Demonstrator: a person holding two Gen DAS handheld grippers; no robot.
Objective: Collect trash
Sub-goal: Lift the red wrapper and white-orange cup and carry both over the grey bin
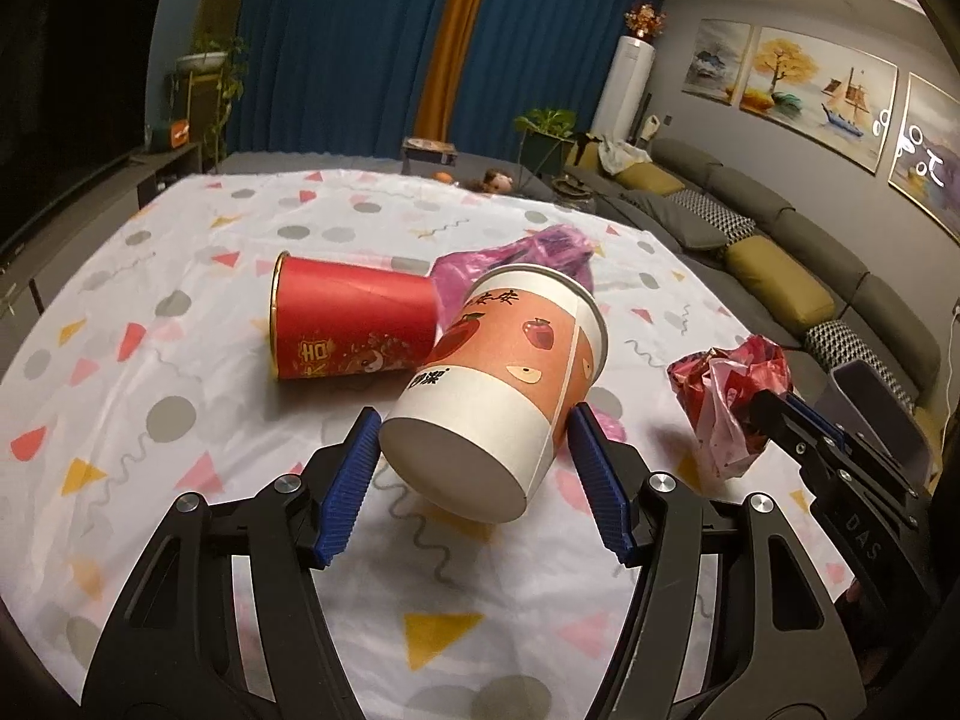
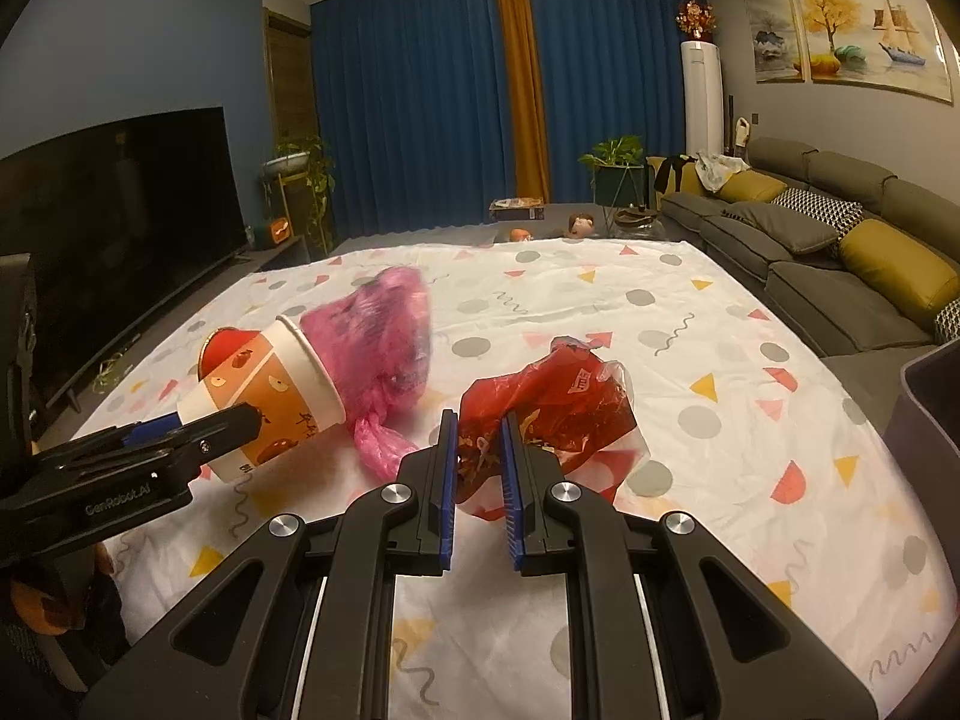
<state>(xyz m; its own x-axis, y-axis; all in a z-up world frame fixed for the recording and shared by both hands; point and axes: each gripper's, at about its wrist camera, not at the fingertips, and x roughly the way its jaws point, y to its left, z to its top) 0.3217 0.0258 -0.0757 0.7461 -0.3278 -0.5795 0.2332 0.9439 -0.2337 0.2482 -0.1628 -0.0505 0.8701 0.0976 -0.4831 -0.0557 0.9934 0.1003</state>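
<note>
**Inspector:** Grip on the left side first. The left gripper (image 1: 474,456) has its blue pads (image 1: 351,480) against both flanks of the orange-and-white paper cup (image 1: 498,372), near its closed base. The cup is tilted, rim pointing away from the tongs, base toward the wrist, and it appears lifted off the patterned cloth (image 1: 150,360).

**Assistant:** And the other tongs?

**Inspector:** The right gripper (image 2: 480,468) is drawn narrow and pinches a fold of the red plastic bag (image 2: 552,408); the bulk of the bag bulges beyond and to the right of the fingertips, clear of the cloth or barely brushing it, I cannot tell which.

**Assistant:** What else lies near?

**Inspector:** A red paper cup (image 1: 354,324) on its side just beyond and left of the left tongs, its mouth end close against the held cup; whether they touch I cannot tell. A pink plastic bag (image 1: 522,258) sits behind the held cup's rim. A dark bin (image 2: 930,402) stands off the right of the right tongs.

**Assistant:** Recommendation for the step in hand?

**Inspector:** In my judgement, carry the cup with only the squeeze it has; thin paper walls will buckle under more. Lift straight away from the red cup and the pink bag so neither is dragged along. Keep the rim from tipping lower, in case dregs remain. Hold the right pinch steady; slack film slips easily.
</note>
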